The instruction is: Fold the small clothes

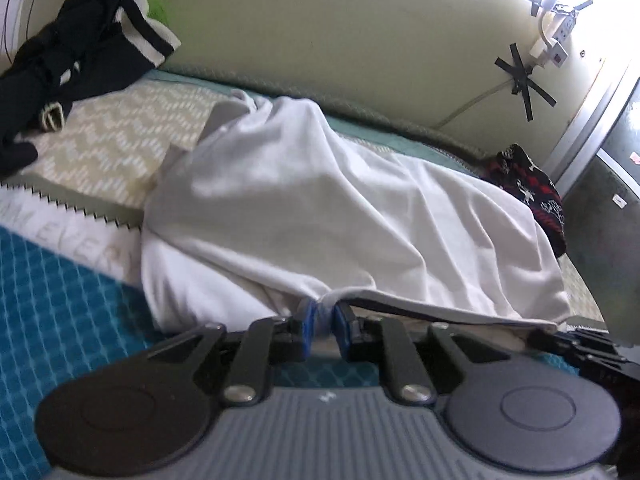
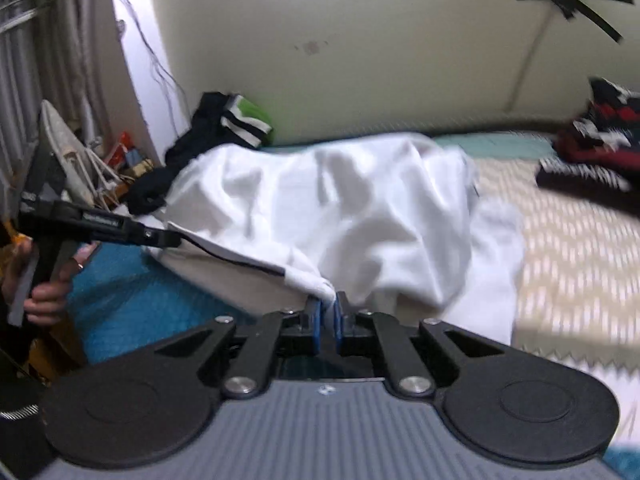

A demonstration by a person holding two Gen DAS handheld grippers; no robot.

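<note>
White cloth fills the space ahead of both tools: a white garment (image 1: 320,208) lies bunched on the bed (image 1: 60,300), its near hem lifted and stretched between the two grips. The left hand-held gripper (image 1: 323,320) has its blue pads (image 1: 306,322) closed on a gathered bit of that hem, the fabric pinched between them. The right hand-held gripper (image 2: 327,318) is likewise clamped on a corner of the same garment, a small white fold caught between its blue pads (image 2: 316,320). From the right wrist view, the left tool shows off to the left, a hand (image 2: 44,296) around its handle, its tip at the far end of the hem.

Beyond the left hand-held gripper and to its left, a dark garment with white and green bands (image 1: 80,48) is heaped against the wall (image 1: 360,40). Beyond it to the right sits a black, red and white patterned garment (image 1: 528,196), just past the white one. A pale zigzag-patterned cover (image 1: 120,148) lies under the white garment, and a teal quilted cover (image 1: 48,320) lies nearest the grippers. Black tape crosses (image 1: 524,80) mark the wall.
</note>
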